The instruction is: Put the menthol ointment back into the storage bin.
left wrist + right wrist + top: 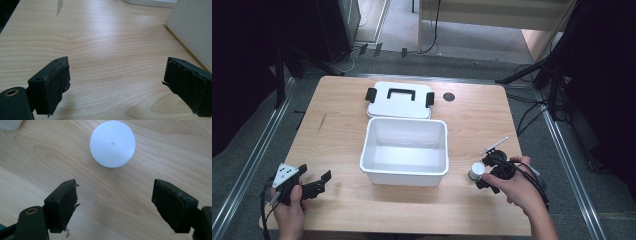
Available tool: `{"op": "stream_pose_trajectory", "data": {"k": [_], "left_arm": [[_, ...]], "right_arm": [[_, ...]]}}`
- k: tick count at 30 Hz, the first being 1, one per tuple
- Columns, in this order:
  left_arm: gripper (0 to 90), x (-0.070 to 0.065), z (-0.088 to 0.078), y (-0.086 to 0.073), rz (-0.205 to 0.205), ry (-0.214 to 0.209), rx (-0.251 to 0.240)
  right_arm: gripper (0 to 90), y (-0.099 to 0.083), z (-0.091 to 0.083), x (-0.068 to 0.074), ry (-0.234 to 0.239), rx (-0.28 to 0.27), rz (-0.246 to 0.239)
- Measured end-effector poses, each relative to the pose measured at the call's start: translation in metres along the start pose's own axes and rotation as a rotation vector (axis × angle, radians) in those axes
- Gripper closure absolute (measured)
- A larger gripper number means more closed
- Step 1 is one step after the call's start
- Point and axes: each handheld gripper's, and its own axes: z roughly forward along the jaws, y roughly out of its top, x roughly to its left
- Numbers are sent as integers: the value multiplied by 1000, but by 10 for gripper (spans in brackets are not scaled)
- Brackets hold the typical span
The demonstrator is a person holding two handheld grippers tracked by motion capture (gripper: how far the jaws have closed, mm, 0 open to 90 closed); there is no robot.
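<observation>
A small upright container with a round white cap (476, 170) (112, 143) stands on the wooden table, right of the open white plastic box (405, 151). My right gripper (484, 172) (115, 207) is open and points down at the table just beside the cap, which lies ahead of its jaws and not between them. My left gripper (314, 182) (116, 85) rests low at the table's front left, open, with bare wood between its jaws. The box's side wall (190, 27) shows at the right of the left gripper view.
The box's white lid (399, 99) with black handle and latches lies flat behind the box. A dark round hole (449, 96) sits in the table at the back right. A thin white stick (494, 145) lies near my right gripper. A grey scuff (59, 7) marks the wood.
</observation>
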Motion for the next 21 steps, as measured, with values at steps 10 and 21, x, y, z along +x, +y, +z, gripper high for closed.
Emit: {"op": "stream_pose_trajectory", "data": {"k": [10, 21], "left_arm": [[73, 0, 3, 2, -4, 7, 18], [73, -1, 6, 3, 9, 15, 41]], "right_arm": [[247, 24, 10, 2, 14, 58, 21], [512, 41, 21, 0, 28, 89, 56]]}}
